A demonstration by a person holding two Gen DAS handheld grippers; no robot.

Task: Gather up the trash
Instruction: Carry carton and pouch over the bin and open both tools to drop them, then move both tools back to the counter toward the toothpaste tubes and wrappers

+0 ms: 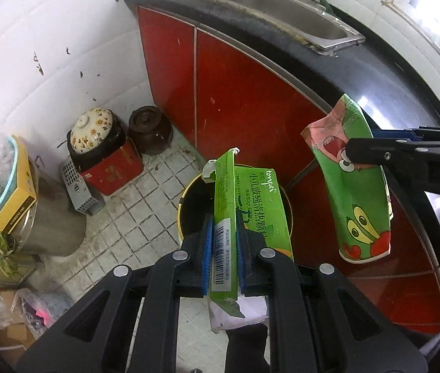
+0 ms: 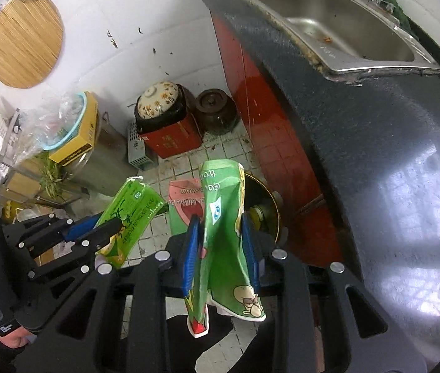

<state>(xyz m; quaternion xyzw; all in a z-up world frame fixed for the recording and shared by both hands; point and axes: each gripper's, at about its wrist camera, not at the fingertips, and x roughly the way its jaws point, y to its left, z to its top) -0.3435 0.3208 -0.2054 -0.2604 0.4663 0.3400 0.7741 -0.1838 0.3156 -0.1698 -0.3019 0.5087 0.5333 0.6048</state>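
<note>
Trash in both grippers: a flattened green cardboard medicine box (image 1: pixel 245 205) with Chinese print and a barcode is clamped between the blue pads of the left gripper (image 1: pixel 224 236), closed tight on its lower part. The box is held upright in the air, over a round black bin with a yellow rim (image 1: pixel 185 195) standing on the white tiled floor (image 1: pixel 133 217); the bin is mostly hidden behind the box. A torn white flap hangs below the left gripper.

A crumpled green and pink paper cup with cartoon fruit (image 2: pixel 223 217) is pinched in the right gripper (image 2: pixel 220 236), closed on its middle, with the cup's white rim hanging down below the fingers. In the left wrist view the cup (image 1: pixel 353 186) is seen held off to the right of the box, in front of the red cabinet doors (image 1: pixel 235 93), not touching the box. In the right wrist view the bin rim (image 2: pixel 277 214) shows just behind the cup.

The dark speckled table (image 2: pixel 360 124) with a steel sink (image 2: pixel 329 18) is seen to the right. A floral-lidded pot on a red box (image 1: pixel 101 149) and a brown lidded jar (image 1: pixel 148 130) are seen against the white wall, well apart from the bin. A steel pot with a yellow box on top (image 1: pixel 14 211) is at far left.
</note>
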